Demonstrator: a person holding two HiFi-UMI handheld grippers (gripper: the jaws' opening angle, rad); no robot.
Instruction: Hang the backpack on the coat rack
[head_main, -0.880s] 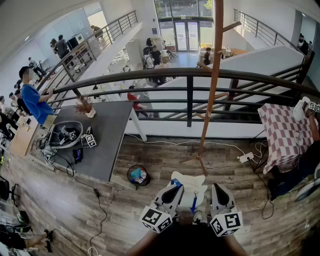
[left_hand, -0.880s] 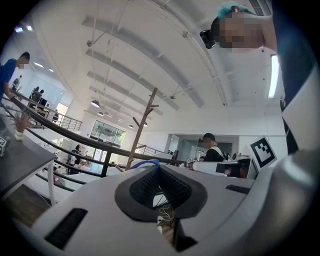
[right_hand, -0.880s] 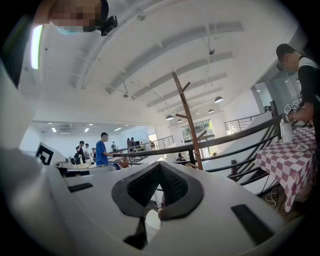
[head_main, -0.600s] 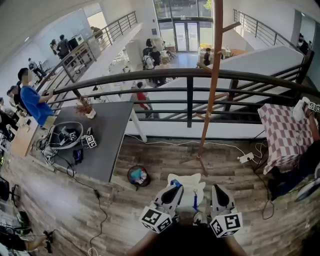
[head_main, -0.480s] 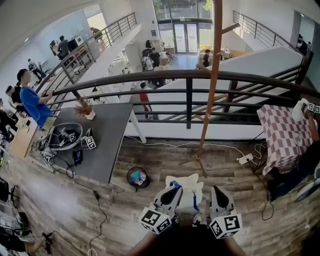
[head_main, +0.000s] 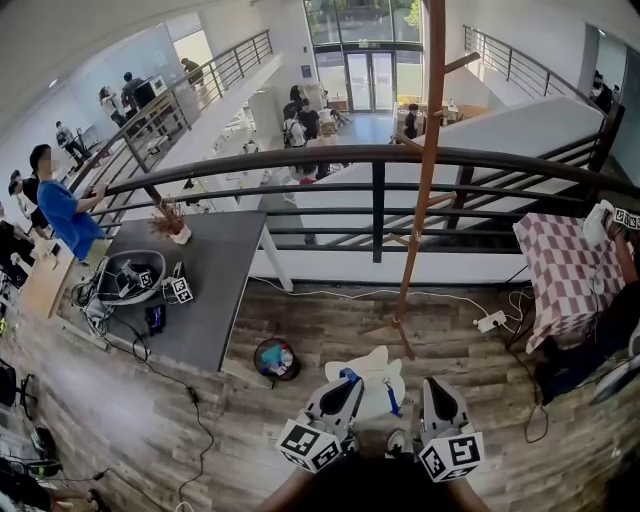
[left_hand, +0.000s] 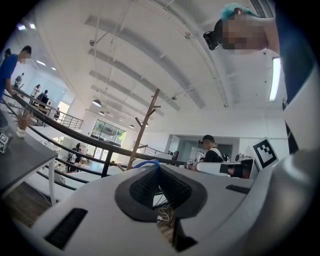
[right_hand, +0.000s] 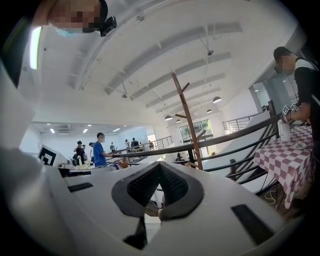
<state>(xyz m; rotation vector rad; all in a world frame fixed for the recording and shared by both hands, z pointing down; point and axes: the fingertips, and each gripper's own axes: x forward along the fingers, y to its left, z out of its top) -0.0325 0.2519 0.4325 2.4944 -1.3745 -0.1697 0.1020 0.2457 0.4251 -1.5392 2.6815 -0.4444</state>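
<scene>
Left gripper (head_main: 349, 384): fingers closed, pinching blue strap (left_hand: 148, 163) of white fabric backpack (head_main: 370, 375). Right gripper (head_main: 432, 386): fingers together too; can't confirm they hold fabric. Backpack sits between grippers, looks clear of wooden plank floor (head_main: 300, 325), near foot of tall brown wooden coat rack (head_main: 429, 150), on my side of it. Change over last second: small. Backpack drifted slightly left, no closer to rack's pegs. My read: carry under way, lift to peg not begun; I need height next.
</scene>
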